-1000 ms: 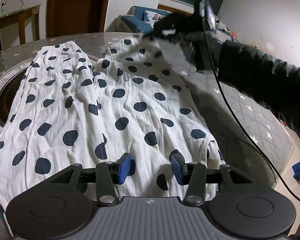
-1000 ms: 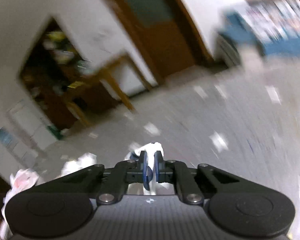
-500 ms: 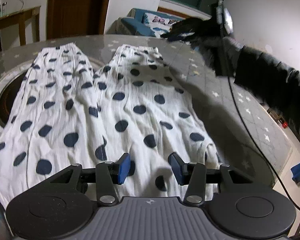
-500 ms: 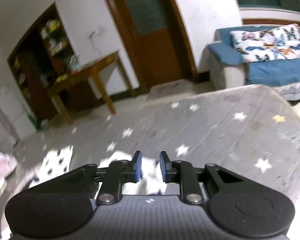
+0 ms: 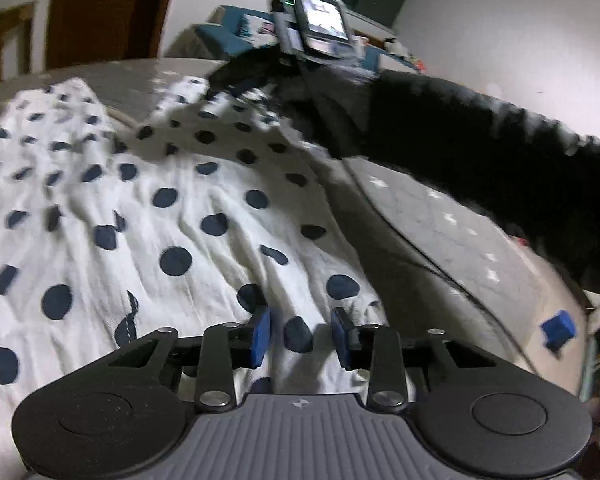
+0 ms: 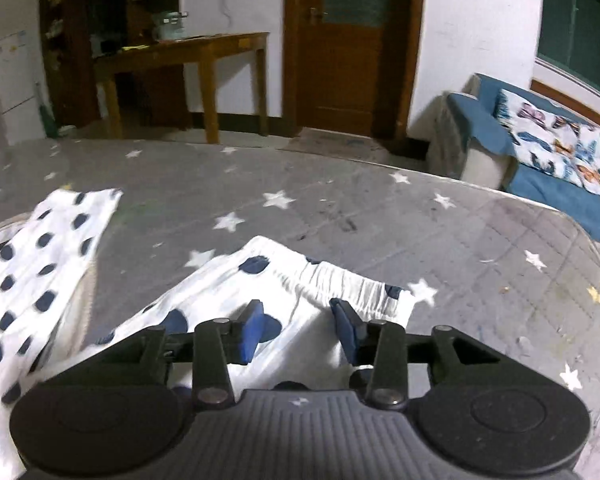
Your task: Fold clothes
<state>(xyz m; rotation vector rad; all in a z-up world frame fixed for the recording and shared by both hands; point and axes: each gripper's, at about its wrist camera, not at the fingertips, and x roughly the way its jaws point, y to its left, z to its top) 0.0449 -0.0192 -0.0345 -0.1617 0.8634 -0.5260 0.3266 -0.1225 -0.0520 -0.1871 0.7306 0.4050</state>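
Lengthwise, the polka-dot trousers (image 5: 172, 200) run away from my left gripper (image 5: 300, 338), spread wide, toward the cuff (image 6: 340, 284) ahead of my right gripper (image 6: 298, 330), likewise gaping, empty.

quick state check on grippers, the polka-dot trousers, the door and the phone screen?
left gripper: open, low over the trousers' near end.
right gripper: open, at a leg cuff.
polka-dot trousers: spread on the table, unfolded, wrinkled, legs apart.
elastic cuff: gathered, flat on the table.
wooden door: closed.
phone screen: lit.
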